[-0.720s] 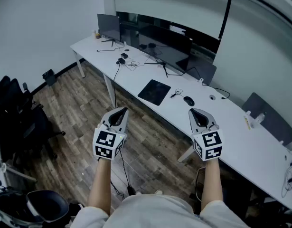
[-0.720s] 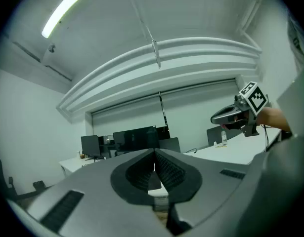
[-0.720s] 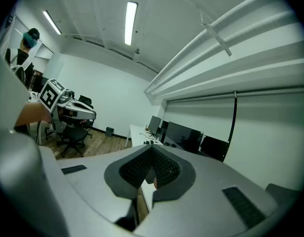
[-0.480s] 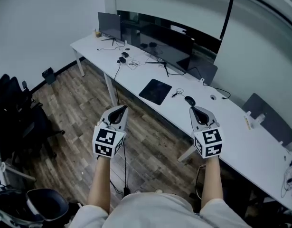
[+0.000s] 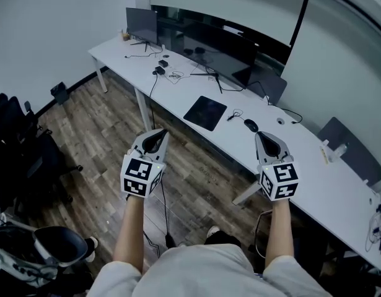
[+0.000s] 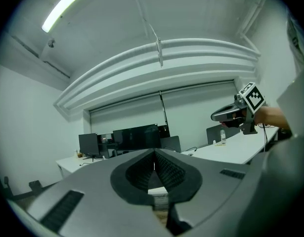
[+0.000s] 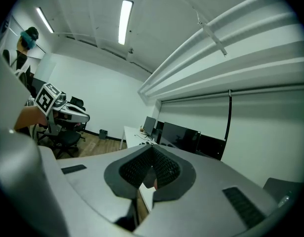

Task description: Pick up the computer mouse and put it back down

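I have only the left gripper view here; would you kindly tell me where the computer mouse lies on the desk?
Observer: The computer mouse lies on the white desk, to the right of the dark mouse pad, not on it.
Operator: Thank you. How does the right gripper stand to it?
Observer: In the head view the right gripper shows just short of the mouse, pointing toward it and apart from it.
Operator: Are its jaws ready to take the mouse?
Observer: Not yet: the right gripper view shows its jaws together, with nothing between them.
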`<move>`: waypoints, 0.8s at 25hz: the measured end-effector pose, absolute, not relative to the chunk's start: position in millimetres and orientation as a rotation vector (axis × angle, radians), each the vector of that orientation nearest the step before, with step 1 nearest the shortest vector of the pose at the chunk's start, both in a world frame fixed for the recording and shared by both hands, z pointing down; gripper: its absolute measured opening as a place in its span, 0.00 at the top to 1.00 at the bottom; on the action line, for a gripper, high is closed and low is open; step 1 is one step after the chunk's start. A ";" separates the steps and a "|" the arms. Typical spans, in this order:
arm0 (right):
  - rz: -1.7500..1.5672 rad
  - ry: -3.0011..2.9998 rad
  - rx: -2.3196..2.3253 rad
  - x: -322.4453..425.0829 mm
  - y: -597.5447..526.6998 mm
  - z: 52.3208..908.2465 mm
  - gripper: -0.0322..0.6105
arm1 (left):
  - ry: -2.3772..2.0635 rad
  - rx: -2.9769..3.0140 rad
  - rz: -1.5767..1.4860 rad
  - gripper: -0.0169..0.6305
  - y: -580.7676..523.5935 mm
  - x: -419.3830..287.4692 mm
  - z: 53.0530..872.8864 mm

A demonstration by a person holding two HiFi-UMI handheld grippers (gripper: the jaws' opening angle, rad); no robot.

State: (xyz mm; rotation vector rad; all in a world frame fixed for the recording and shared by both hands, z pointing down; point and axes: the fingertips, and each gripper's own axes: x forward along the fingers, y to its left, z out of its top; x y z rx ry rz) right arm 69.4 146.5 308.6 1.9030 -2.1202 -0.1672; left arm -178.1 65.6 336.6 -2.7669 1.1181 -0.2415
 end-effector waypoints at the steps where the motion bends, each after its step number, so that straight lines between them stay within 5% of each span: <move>1: -0.168 -2.112 1.900 70.4 142.5 310.1 0.93 | 1.114 -2.773 -0.241 0.95 61.2 -176.9 338.2; 20: -0.208 -2.139 1.809 210.7 -56.2 325.6 0.93 | 1.189 -2.724 -0.275 0.95 -120.2 -51.1 346.4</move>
